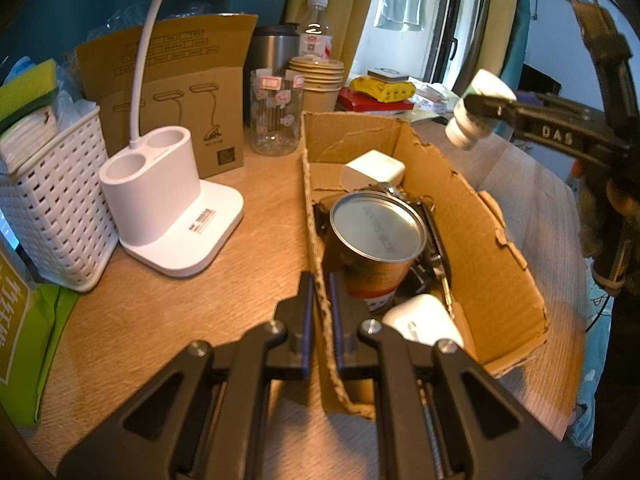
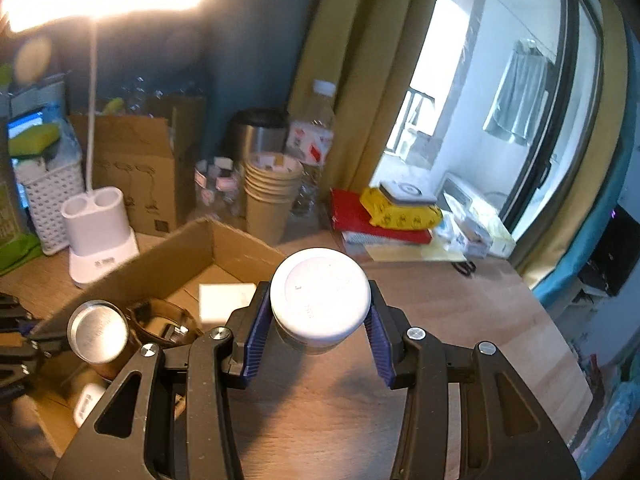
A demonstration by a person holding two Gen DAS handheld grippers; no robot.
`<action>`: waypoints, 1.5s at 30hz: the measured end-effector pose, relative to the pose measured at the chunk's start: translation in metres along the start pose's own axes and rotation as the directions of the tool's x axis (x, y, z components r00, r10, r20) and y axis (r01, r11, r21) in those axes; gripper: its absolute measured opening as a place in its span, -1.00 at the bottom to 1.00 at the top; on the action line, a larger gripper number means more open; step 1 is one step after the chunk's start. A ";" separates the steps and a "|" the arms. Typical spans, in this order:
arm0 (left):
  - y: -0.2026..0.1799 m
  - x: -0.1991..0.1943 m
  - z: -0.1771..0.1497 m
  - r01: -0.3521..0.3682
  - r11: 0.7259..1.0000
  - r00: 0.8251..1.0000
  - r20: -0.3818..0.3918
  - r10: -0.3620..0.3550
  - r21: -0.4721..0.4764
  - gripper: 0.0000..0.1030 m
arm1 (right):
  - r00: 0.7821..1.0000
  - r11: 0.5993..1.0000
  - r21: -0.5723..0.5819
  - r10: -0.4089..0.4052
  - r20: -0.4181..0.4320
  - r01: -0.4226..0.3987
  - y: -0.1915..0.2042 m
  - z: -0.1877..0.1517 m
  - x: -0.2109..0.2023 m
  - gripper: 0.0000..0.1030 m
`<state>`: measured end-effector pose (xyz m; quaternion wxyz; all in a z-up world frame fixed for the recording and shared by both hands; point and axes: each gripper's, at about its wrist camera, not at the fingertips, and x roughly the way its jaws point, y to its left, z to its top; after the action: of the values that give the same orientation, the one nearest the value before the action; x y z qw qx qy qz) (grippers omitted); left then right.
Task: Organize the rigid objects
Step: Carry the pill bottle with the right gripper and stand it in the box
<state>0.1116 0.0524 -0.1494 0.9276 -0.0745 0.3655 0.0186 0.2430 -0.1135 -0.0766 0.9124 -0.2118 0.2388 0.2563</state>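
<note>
The white-lidded jar point(image 1: 478, 110) hangs at two o'clock in the left wrist view, clamped by the right gripper point(image 1: 486, 106) above the table; the left gripper point(image 1: 321, 312) pinches the cardboard box point(image 1: 496, 248) wall. In the right wrist view, the jar point(image 2: 319, 300) sits centre between the right gripper's point(image 2: 320, 328) pressing pads, the box point(image 2: 176, 256) at nine o'clock.

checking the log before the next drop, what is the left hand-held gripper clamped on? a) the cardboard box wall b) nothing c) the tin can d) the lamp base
a: the left hand-held gripper has its jaws pinched on the near wall of the cardboard box, beside the tin can.
</note>
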 end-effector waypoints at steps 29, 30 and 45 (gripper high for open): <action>0.000 0.000 0.000 0.000 1.000 1.000 0.000 0.000 0.000 -0.83 | 0.966 0.962 -0.091 0.253 -0.049 -0.256 0.076 0.026 0.038 -0.09; 0.000 0.000 0.000 0.000 1.000 1.000 0.000 0.000 0.000 -0.83 | 0.963 0.960 -0.086 0.262 -0.059 -0.267 0.077 0.027 0.041 -0.09; 0.000 0.000 0.000 0.000 1.000 1.000 0.000 0.000 0.000 -0.83 | 0.942 0.951 -0.043 0.296 -0.161 -0.306 0.082 0.021 0.076 -0.08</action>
<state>0.1118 0.0525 -0.1494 0.9277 -0.0747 0.3653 0.0186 0.2610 -0.0111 -0.1227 0.8338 -0.2226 0.3286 0.3838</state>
